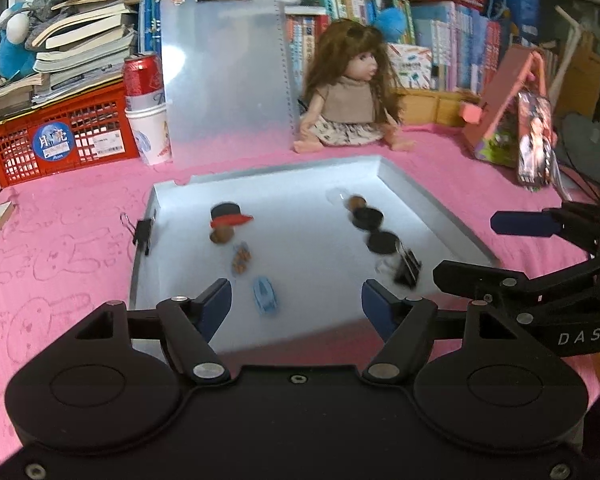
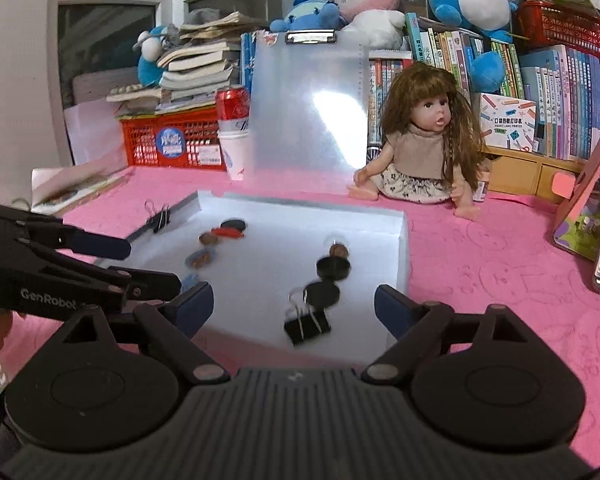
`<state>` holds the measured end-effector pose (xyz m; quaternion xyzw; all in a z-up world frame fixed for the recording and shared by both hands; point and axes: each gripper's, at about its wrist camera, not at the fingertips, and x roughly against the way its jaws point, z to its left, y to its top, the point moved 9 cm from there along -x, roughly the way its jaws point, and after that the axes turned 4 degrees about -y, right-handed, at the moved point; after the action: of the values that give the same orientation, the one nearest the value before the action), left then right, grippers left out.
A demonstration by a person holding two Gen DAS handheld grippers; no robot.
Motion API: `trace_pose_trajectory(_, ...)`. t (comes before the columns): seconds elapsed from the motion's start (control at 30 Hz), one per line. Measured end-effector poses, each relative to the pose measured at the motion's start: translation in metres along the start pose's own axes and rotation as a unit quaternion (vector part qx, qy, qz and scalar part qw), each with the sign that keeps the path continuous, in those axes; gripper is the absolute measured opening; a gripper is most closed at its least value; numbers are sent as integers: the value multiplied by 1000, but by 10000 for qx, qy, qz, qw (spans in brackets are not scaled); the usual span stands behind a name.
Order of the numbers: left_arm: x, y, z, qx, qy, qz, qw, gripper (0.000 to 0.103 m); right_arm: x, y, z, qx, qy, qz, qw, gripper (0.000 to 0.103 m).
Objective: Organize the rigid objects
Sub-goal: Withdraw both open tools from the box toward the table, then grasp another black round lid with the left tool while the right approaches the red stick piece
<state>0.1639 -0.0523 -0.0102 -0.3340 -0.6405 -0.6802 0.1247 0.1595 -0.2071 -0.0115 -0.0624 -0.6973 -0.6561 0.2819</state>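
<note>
— Hovering over the near edge of the white tray (image 1: pixel 440 204), is that where the left gripper (image 1: pixel 296 304) is sitting?

— Yes. Its blue-padded fingers (image 1: pixel 216 304) are standing apart with nothing gripped between them. A small blue toy car (image 1: pixel 265 295) is lying in the tray just beyond the gap, a little nearer the left finger.

— And farther out from those fingers?

— A brown patterned piece (image 1: pixel 241 259), then a walnut (image 1: pixel 221 236) touching a black hat with a red brim (image 1: pixel 230 215). Ahead of the right finger a black binder clip (image 1: pixel 408 267) is lying flat, blurred.

— What is the right gripper (image 2: pixel 294 306) doing?

— It is also hanging wide open, holding nothing. That binder clip (image 2: pixel 306 327) is resting in the tray between its fingers, touching neither. Past it, two black round lids (image 2: pixel 322 294) and another walnut (image 2: pixel 339 250) are lining up away from the fingertips.

— Anything else?

— Another binder clip (image 2: pixel 160 218) is pinching the tray's far-left rim, and a doll (image 2: pixel 424 148) is sitting on the pink cloth (image 2: pixel 500 272) well beyond the tray.
</note>
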Motion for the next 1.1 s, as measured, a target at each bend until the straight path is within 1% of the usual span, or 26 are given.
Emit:
trace_pose_trajectory(0.13, 6, -18, -7, -102, -49, 98, 9999, 71, 8, -17, 0, 94, 10, 97, 9999, 93)
trace_pose_trajectory(0.3, 17, -40, -11, -90, -180, 214, 9996, 71, 18, -38, 4, 346, 195, 141, 9991, 94)
trace_pose_trajectory(0.37, 21, -49, -13, -111, -241, 331, 9991, 71, 20, -47, 4, 451, 272, 204, 9984, 94)
trace_pose_trajectory(0.43, 25, -57, -16, -153, -283, 418, 9986, 71, 22, -53, 3, 486, 272, 261, 9981, 94)
trace_pose_trajectory(0.57, 33, -67, -23, -163, -436, 457, 9979, 70, 27, -60, 0, 460, 268, 260, 9982, 95)
trace_pose_trajectory(0.63, 35, -71, -28, -137, -579, 502, 9970, 65, 29, -62, 0, 501, 249, 252, 9981, 95)
trace_pose_trajectory(0.67, 35, -73, -30, -127, -635, 536, 9965, 61, 30, -63, 1, 538, 239, 243, 9980, 95)
trace_pose_trajectory(0.7, 35, -75, -33, -117, -691, 566, 9959, 52, 31, -65, 2, 575, 235, 239, 9978, 95)
trace_pose_trajectory(0.77, 32, -79, -37, -104, -761, 631, 9951, 42, 32, -68, 4, 614, 228, 227, 9976, 95)
trace_pose_trajectory(0.83, 30, -81, -41, -59, -824, 670, 9943, 41, 31, -71, 5, 620, 240, 235, 9975, 95)
trace_pose_trajectory(0.93, 28, -80, -45, -57, -812, 601, 9949, 38, 32, -76, 9, 676, 289, 256, 9970, 95)
trace_pose_trajectory(0.97, 27, -80, -46, -68, -808, 566, 9951, 34, 32, -77, 11, 701, 303, 257, 9967, 95)
trace_pose_trajectory(1.0, 26, -80, -47, -70, -799, 539, 9953, 27, 32, -77, 12, 734, 319, 259, 9965, 95)
trace_pose_trajectory(1.03, 25, -79, -48, -45, -793, 526, 9955, 23, 33, -78, 13, 767, 334, 262, 9962, 95)
trace_pose_trajectory(1.1, 23, -78, -47, 79, -785, 506, 9956, 22, 33, -80, 16, 832, 359, 272, 9955, 95)
